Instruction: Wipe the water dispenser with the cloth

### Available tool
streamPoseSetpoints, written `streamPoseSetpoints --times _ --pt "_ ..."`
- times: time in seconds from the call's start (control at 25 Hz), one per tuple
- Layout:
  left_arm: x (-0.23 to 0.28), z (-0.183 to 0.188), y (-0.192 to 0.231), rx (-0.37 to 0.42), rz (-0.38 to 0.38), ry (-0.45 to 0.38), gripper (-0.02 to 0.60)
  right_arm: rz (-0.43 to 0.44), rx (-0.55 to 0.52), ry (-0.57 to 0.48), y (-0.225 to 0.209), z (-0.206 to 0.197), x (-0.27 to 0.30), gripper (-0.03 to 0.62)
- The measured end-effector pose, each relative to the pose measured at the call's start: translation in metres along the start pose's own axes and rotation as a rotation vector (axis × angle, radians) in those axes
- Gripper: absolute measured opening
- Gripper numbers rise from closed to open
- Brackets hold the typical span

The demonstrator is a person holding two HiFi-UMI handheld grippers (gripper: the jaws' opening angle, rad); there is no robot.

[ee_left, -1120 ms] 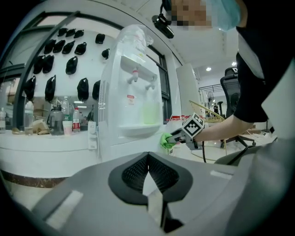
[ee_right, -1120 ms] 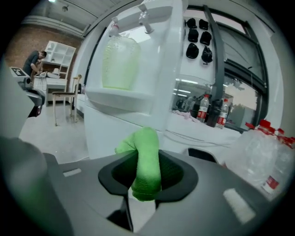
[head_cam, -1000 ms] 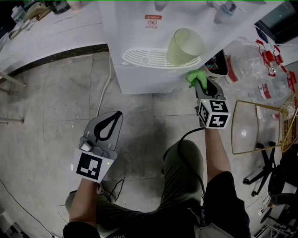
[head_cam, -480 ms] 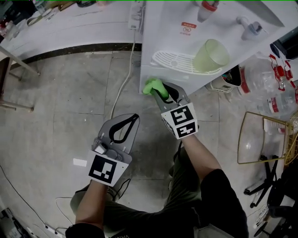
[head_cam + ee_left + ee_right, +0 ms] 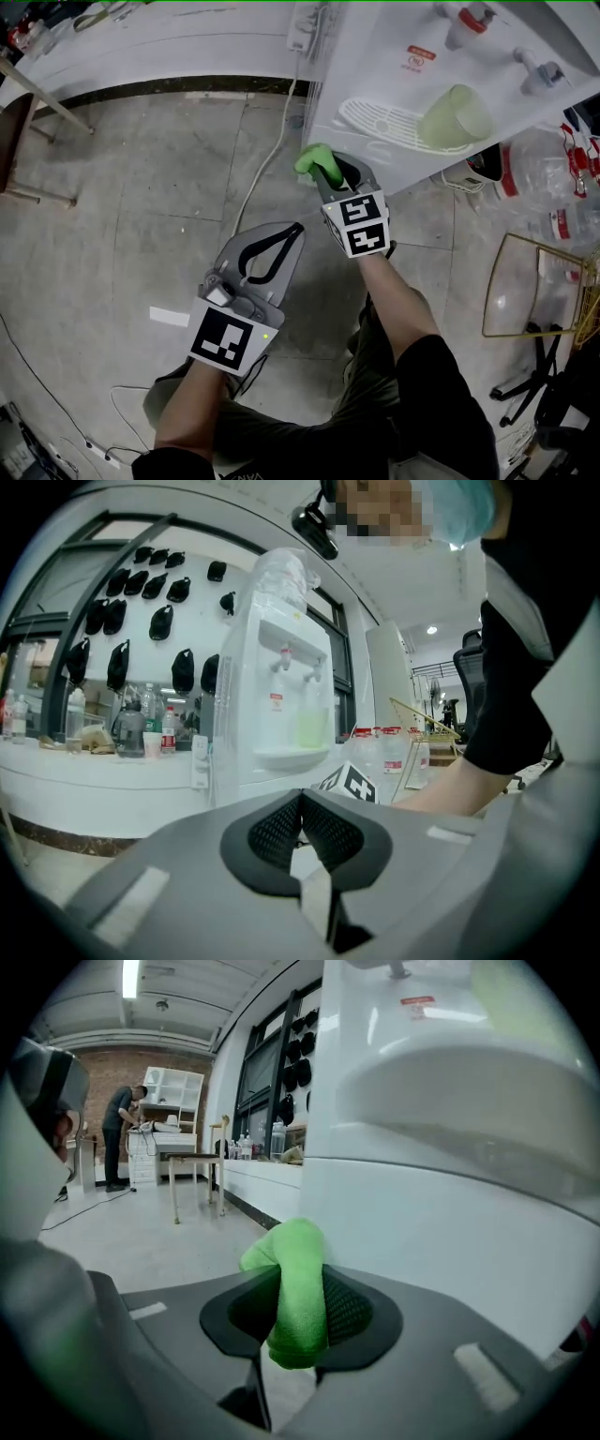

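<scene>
The white water dispenser point(image 5: 394, 56) stands at the top of the head view, with a pale green cup point(image 5: 457, 116) on its drip tray point(image 5: 384, 114). My right gripper point(image 5: 323, 171) is shut on a bright green cloth point(image 5: 312, 158), held at the dispenser's lower left corner. In the right gripper view the cloth point(image 5: 296, 1288) bulges between the jaws just left of the dispenser's white front point(image 5: 441, 1232). My left gripper point(image 5: 281, 242) hangs lower, over the floor, shut and holding nothing. The dispenser point(image 5: 281, 705) shows ahead of it in the left gripper view.
A white cable point(image 5: 272, 159) runs down the floor left of the dispenser. Water bottles point(image 5: 553, 159) and a gold wire rack point(image 5: 534, 281) stand to the right. A white counter point(image 5: 150, 47) curves along the top left. My knee point(image 5: 384, 328) is below the right gripper.
The right gripper has carried the cloth from the dispenser's right side, under the cup, across its base to the lower left corner. The left gripper stayed shut, with my head turning left.
</scene>
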State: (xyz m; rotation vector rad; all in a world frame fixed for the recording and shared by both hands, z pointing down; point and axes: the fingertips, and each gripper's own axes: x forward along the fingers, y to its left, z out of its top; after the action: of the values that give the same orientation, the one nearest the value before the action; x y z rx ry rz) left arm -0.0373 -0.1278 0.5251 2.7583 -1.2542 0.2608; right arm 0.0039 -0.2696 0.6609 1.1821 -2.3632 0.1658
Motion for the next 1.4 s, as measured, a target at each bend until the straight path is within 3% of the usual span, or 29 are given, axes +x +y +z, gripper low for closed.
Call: streamPoseSetpoints --times 0.68,0.96,1.12,1.24,1.4 --pt "0.032 -0.028 -0.026 0.030 -0.063 0.083 0.002 -0.220 0.041 0.132 -0.151 -0.099 -0.093 0.117" --pt "0.037 -0.033 -0.034 0.045 -0.067 0.095 0.002 -0.282 0.061 0.174 -0.188 -0.123 -0.116 0.117" --pt "0.038 -0.032 -0.035 0.043 -0.066 0.093 0.002 -0.361 0.118 0.200 -0.206 -0.134 -0.129 0.115" --pt "0.036 -0.033 -0.035 0.051 -0.069 0.096 0.002 -0.327 0.121 0.202 -0.191 -0.137 -0.130 0.115" --pt "0.036 -0.032 -0.034 0.055 -0.068 0.093 0.002 -0.207 0.084 0.170 -0.142 -0.128 -0.112 0.115"
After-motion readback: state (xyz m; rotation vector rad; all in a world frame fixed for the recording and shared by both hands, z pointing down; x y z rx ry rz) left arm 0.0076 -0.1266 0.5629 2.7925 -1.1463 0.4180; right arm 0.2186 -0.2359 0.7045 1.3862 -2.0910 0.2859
